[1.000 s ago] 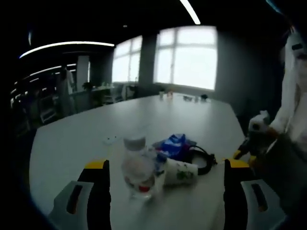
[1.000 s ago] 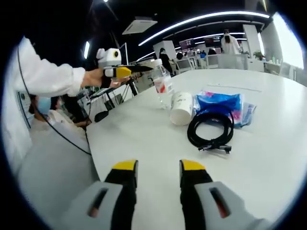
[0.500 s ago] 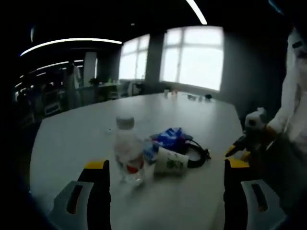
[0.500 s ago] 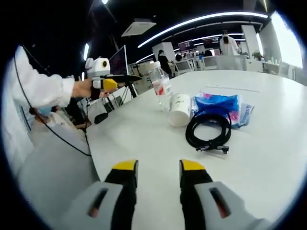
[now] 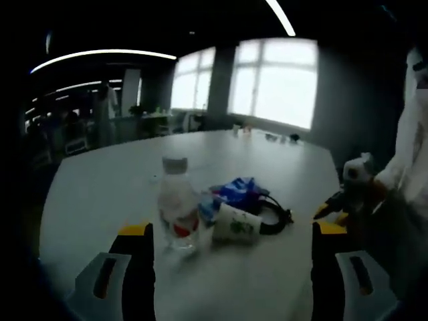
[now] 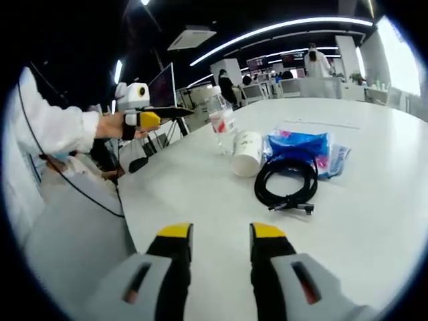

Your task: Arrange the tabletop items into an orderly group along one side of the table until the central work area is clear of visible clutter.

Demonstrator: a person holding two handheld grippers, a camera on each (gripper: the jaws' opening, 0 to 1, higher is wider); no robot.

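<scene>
On the white table (image 6: 374, 221) stands a clear water bottle (image 6: 221, 120) with a red label, upright. Next to it a white paper cup (image 6: 247, 152) lies on its side. Behind the cup are a blue packet (image 6: 301, 147) and a coiled black cable (image 6: 287, 180). The left gripper view has the same bottle (image 5: 177, 207), cup (image 5: 237, 226), packet (image 5: 237, 190) and cable (image 5: 274, 217). My left gripper (image 5: 231, 234) is wide open, short of the bottle. My right gripper (image 6: 221, 234) is open with nothing in it, near the table's edge. A hand holds the left gripper (image 6: 144, 110) clear of the bottle.
Small items (image 5: 267, 137) sit at the table's far end by the windows. A seated person (image 6: 67, 167) and a black cord (image 6: 87, 194) are beyond the near edge. Desks, monitors and people stand in the room behind. The right gripper (image 5: 354, 194) shows at the table's right edge.
My left gripper has drawn back from the bottle, which was between its open jaws and now stands free farther off. The right gripper has barely moved.
</scene>
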